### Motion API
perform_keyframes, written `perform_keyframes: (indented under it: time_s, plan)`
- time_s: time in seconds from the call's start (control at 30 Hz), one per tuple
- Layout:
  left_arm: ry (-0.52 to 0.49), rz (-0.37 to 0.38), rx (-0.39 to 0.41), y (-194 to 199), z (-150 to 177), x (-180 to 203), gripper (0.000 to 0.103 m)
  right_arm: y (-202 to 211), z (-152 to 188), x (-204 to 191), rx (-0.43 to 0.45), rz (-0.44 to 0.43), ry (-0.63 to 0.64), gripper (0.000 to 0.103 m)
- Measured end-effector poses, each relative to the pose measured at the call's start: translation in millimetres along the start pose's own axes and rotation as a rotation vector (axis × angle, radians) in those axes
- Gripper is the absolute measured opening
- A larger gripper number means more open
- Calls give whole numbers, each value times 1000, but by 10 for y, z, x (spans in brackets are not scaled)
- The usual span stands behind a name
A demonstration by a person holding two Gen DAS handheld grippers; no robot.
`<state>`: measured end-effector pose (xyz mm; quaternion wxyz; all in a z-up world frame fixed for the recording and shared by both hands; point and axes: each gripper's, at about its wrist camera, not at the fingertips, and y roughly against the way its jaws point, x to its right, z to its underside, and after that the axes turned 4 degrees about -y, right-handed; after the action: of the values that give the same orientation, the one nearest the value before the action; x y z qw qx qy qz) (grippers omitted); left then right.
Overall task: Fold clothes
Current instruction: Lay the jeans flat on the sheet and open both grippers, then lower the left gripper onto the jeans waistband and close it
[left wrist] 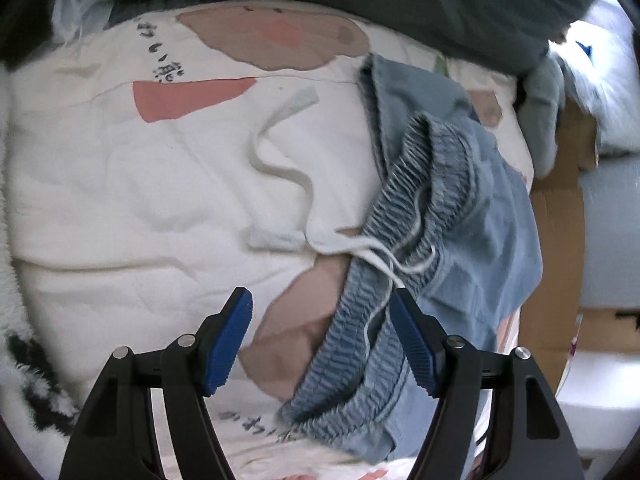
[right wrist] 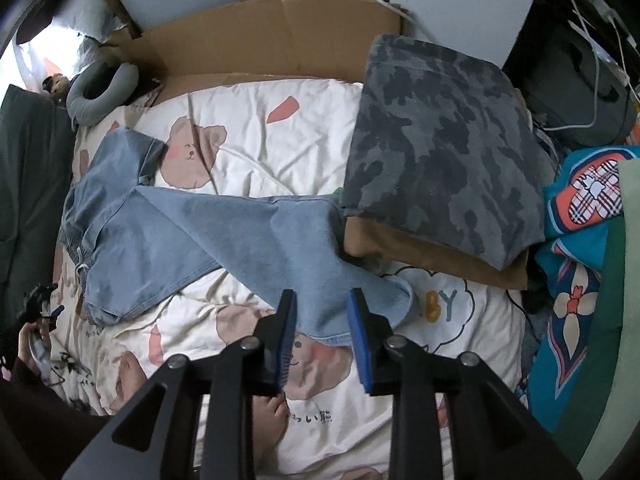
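**Q:** Item one, the garment. Where does it lie?

**A:** Blue trousers [right wrist: 176, 232], spread flat on my bed sheet [right wrist: 280, 140], the cream one printed with bears. In the right wrist view the elastic waistband sits at 9 o'clock and one leg runs down toward 5 o'clock. That leg's hem lies directly between the blue pads of my right claw [right wrist: 322, 334], which stands apart, nothing pinched.

**Q:** And the left?

**A:** My left claw [left wrist: 320, 336] is also spread wide, clamped on nothing. The ribbed waistband [left wrist: 404, 216] enters its gap from 1 o'clock; the white drawstring [left wrist: 288, 176] trails away toward 11 o'clock, one strand brushing close by the right-hand pad.

**Q:** Pose?

**A:** Both claws point down at the bed, low over the cloth. My bare foot [right wrist: 272, 420] shows under the right one.

**Q:** Neighbouring stock?

**A:** Folded camouflage garment [right wrist: 444, 160] atop a brown one [right wrist: 432, 256], at 2 o'clock, touching the trouser leg. Cardboard box [right wrist: 280, 40] at 12 o'clock. Grey neck pillow [right wrist: 96, 92] at 10 o'clock.
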<state>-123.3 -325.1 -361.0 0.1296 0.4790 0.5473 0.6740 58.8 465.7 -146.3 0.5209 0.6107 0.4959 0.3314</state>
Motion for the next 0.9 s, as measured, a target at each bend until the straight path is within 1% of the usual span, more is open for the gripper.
perform_keyframes:
  time_s: [0.17,0.23,0.47,0.67,0.77,0.9]
  plan:
    - [111,39,18,-139,-87,-160,72,-137,10,-38,-21,-28,-6,33]
    - [151,60,24,-201,-123,-202,72,-203,17,-58,-30,-26,-3,34]
    - [225,82,35,-386,-235,-250,72,-410,64,-77,-66,-28,-11,36]
    - [257,65,50,-435,-363,-266,72,-511,53,-77,-80,-28,-15,36]
    - [252,48,47,-463,-430,-247,72,-556,47,-88,-88,-29,-14,37]
    - [240,-20,-4,-557,-526,-199,72,-616,53,-122,-99,-29,-5,37]
